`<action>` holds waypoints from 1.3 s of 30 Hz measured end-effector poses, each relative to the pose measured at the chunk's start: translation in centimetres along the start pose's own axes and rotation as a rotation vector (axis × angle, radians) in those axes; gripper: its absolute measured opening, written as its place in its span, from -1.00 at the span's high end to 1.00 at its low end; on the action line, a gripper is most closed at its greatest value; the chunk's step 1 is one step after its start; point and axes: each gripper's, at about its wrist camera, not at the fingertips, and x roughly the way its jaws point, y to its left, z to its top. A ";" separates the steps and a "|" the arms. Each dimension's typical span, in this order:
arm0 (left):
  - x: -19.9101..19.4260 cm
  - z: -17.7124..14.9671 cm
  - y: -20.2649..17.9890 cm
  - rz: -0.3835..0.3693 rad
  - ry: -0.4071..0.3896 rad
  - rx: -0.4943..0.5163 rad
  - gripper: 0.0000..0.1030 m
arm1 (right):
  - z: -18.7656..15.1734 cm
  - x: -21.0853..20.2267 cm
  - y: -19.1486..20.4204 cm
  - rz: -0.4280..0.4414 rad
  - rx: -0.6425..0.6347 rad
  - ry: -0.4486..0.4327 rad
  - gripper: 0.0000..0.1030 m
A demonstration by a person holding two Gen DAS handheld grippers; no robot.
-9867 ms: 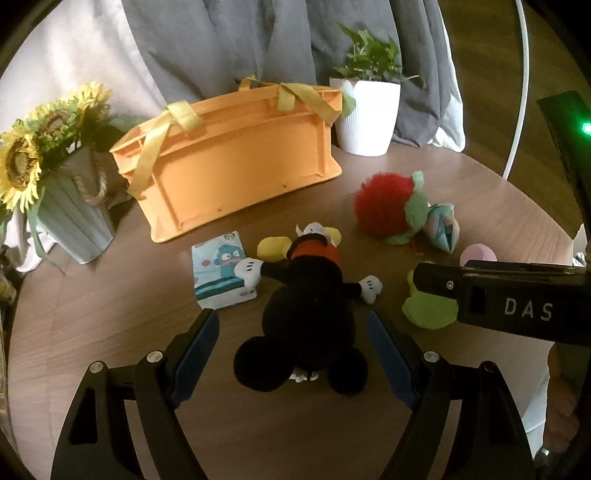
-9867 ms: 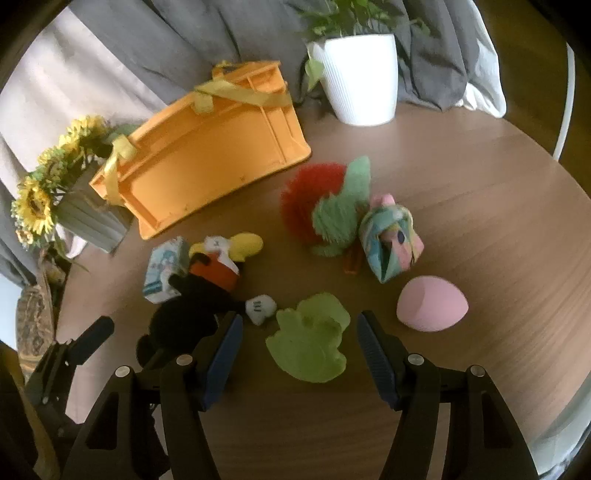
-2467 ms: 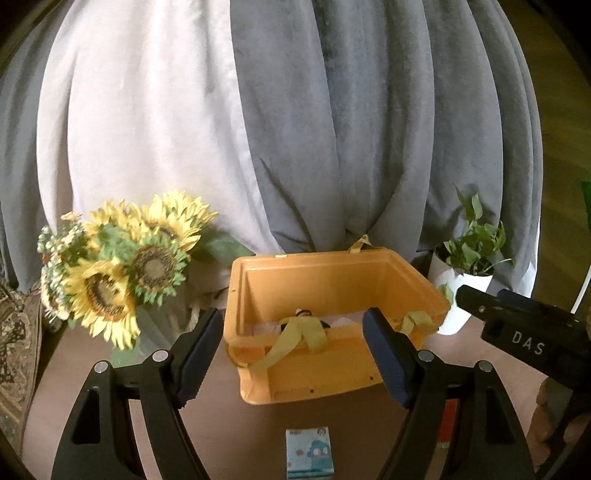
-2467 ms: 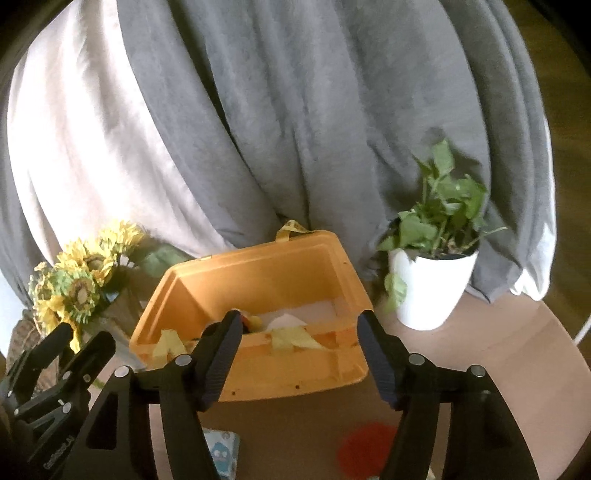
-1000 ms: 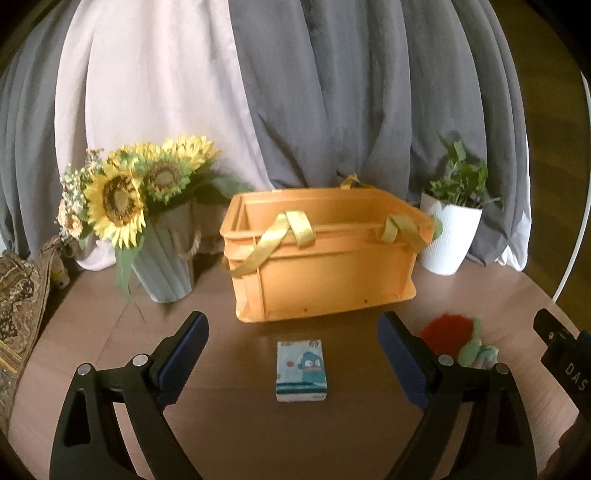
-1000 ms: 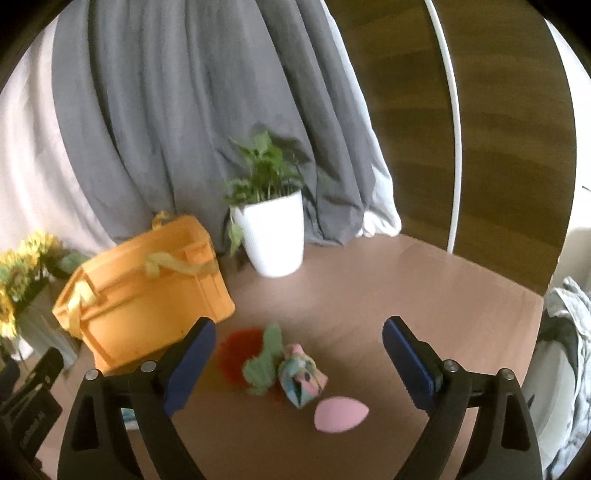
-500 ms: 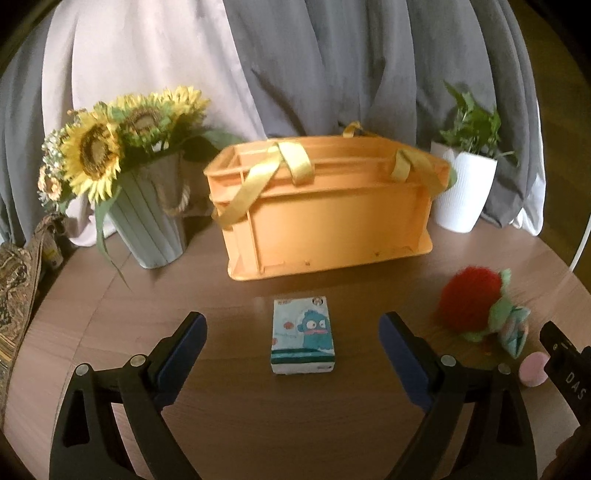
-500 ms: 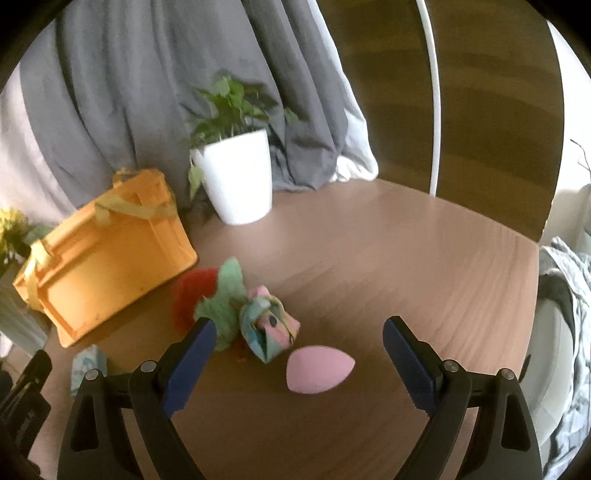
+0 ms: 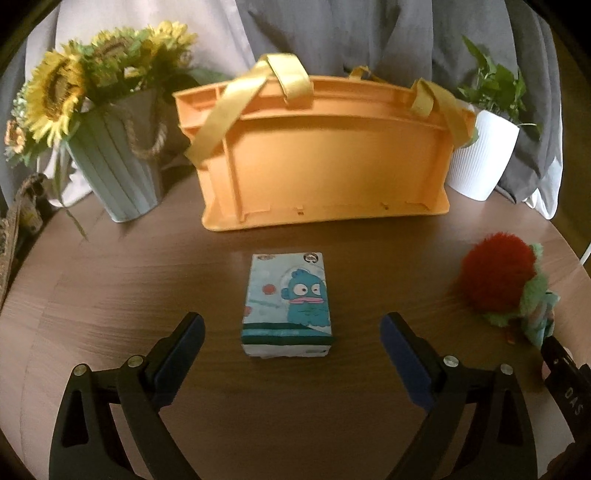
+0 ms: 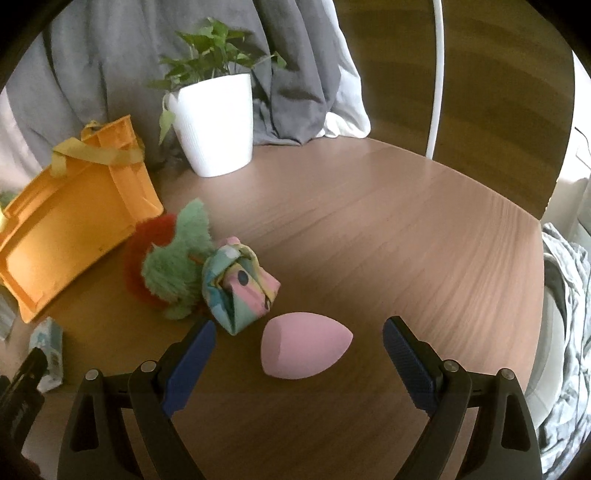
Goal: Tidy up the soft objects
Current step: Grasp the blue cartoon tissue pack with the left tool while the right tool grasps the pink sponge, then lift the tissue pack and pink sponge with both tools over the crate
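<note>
1. Where grey curtains (image 9: 332,33) hang, a round wooden bench (image 10: 388,229) carries an orange basket (image 9: 325,162).
2. Left tool (image 9: 291,326) gapes wide around a tissue pack (image 9: 287,306).
3. Right tool (image 10: 298,334) gapes wide around a pink sponge (image 10: 301,349); a pastel pouch (image 10: 238,286) lies just beside its left finger.

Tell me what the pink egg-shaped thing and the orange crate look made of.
The pink egg-shaped sponge looks like soft matte foam: smooth, no shine, one flat-cut facet. The orange crate looks like rigid moulded plastic, with ribbed walls and a slight sheen; its yellow straps look like satiny fabric.
</note>
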 end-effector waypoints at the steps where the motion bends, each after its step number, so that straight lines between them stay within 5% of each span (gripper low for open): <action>1: 0.3 0.0 -0.1 0.001 0.006 0.000 -0.90 | 0.0 0.1 0.0 -0.001 -0.001 0.003 -0.80; 13: 2.4 0.3 0.0 -0.002 0.066 -0.018 -0.73 | 0.3 1.3 0.5 -0.011 -0.021 0.047 -0.64; 20: 2.8 -0.1 0.1 -0.017 0.103 -0.022 -0.02 | 0.1 1.9 0.3 -0.015 -0.028 0.087 -0.21; 24: 2.3 -0.3 -0.1 -0.029 0.091 -0.010 -0.01 | 0.1 1.5 0.3 0.009 -0.048 0.067 -0.01; 39: -2.9 -0.9 -0.1 -0.024 0.019 0.018 -0.01 | 0.3 -1.2 0.8 0.165 -0.124 0.038 0.00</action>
